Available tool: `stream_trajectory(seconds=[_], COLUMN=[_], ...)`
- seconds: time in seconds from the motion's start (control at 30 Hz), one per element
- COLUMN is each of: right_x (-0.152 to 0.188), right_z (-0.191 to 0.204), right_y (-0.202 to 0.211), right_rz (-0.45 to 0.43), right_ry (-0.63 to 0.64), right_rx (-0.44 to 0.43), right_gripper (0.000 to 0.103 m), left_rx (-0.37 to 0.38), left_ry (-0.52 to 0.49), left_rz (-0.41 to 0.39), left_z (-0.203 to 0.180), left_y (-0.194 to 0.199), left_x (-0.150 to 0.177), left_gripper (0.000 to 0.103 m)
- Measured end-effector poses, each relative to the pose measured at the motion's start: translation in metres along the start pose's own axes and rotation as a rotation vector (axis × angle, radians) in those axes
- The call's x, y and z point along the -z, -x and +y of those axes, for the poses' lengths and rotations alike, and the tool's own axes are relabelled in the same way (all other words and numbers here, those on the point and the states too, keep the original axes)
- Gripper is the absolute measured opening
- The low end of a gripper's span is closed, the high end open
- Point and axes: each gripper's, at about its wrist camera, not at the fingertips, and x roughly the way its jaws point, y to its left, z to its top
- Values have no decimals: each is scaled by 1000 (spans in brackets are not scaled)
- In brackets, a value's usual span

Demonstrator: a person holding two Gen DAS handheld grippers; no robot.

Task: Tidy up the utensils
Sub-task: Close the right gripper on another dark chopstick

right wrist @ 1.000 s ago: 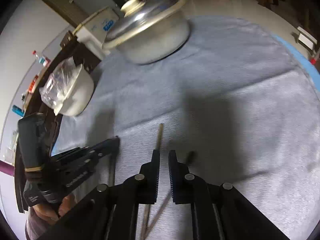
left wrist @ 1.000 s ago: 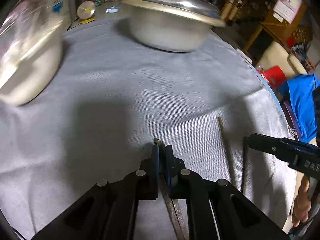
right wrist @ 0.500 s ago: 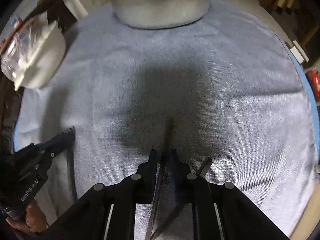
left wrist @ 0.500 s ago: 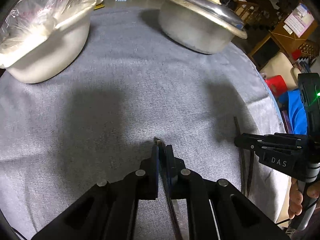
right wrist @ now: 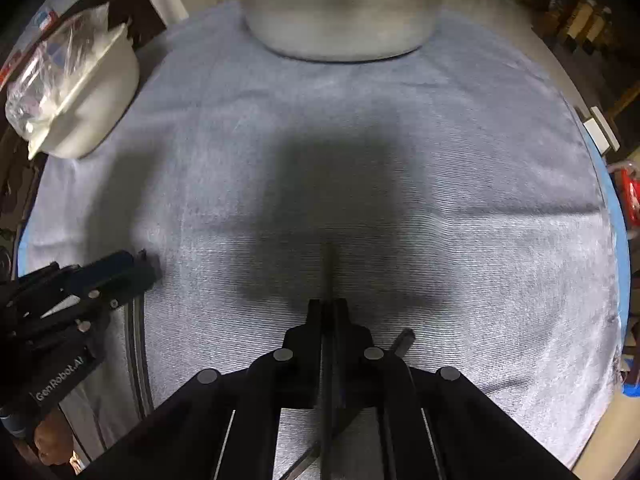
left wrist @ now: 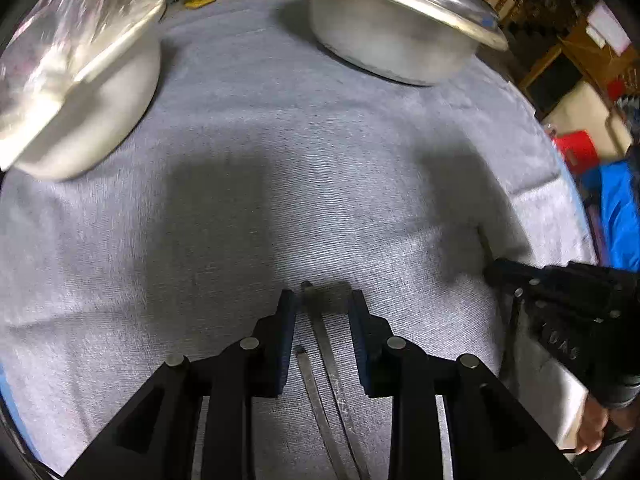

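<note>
Two metal chopsticks lie on the grey cloth (left wrist: 320, 160) between my left gripper's (left wrist: 322, 300) jaws: a longer chopstick (left wrist: 316, 320) and a shorter-showing one (left wrist: 308, 380). The jaws are opening and the pads touch neither stick. In the right wrist view my right gripper (right wrist: 327, 306) is shut on a dark chopstick (right wrist: 329, 272) whose tip sticks out ahead of the fingers. A second chopstick (right wrist: 402, 340) crosses under it to the right. Each gripper shows in the other's view: the right gripper (left wrist: 560, 300) at the right, the left gripper (right wrist: 100, 280) at the left.
A lidded metal pot (right wrist: 340, 20) stands at the far side of the round table. A white bowl (right wrist: 80, 92) with a plastic bag in it sits at the far left. The cloth's edge (right wrist: 612, 240) runs close on the right. A hand (left wrist: 596, 428) holds the right gripper.
My left gripper's jaws have parted and released the chopstick, which now lies on the cloth beside another. My right gripper shifted over a chopstick and closed on it.
</note>
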Motion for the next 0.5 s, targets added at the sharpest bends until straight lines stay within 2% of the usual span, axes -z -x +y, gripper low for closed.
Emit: stream_trajectory(seconds=[0.07, 0.13, 0.23, 0.4, 0.5], right_x=[2, 3, 6, 21, 43], right_z=[-6, -11, -16, -26, -34], right_y=[4, 11, 23, 48, 69], right_rz=[-21, -56, -99, -188, -268], right_ry=[-24, -42, -62, -68, -79], right_rx=[-39, -69, -110, -176, -218], right_gripper=[6, 6, 6, 6, 6], left_rx=[-21, -37, -31, 9, 26], left_ry=[-35, -43, -12, 9, 12], left_rz=[-3, -2, -10, -112, -200], left_z=[-9, -14, -12, -13, -14], left_y=[-1, -4, -4, 21, 51], left_x=[2, 0, -2, 5, 12], left_gripper=[27, 8, 7, 6, 5])
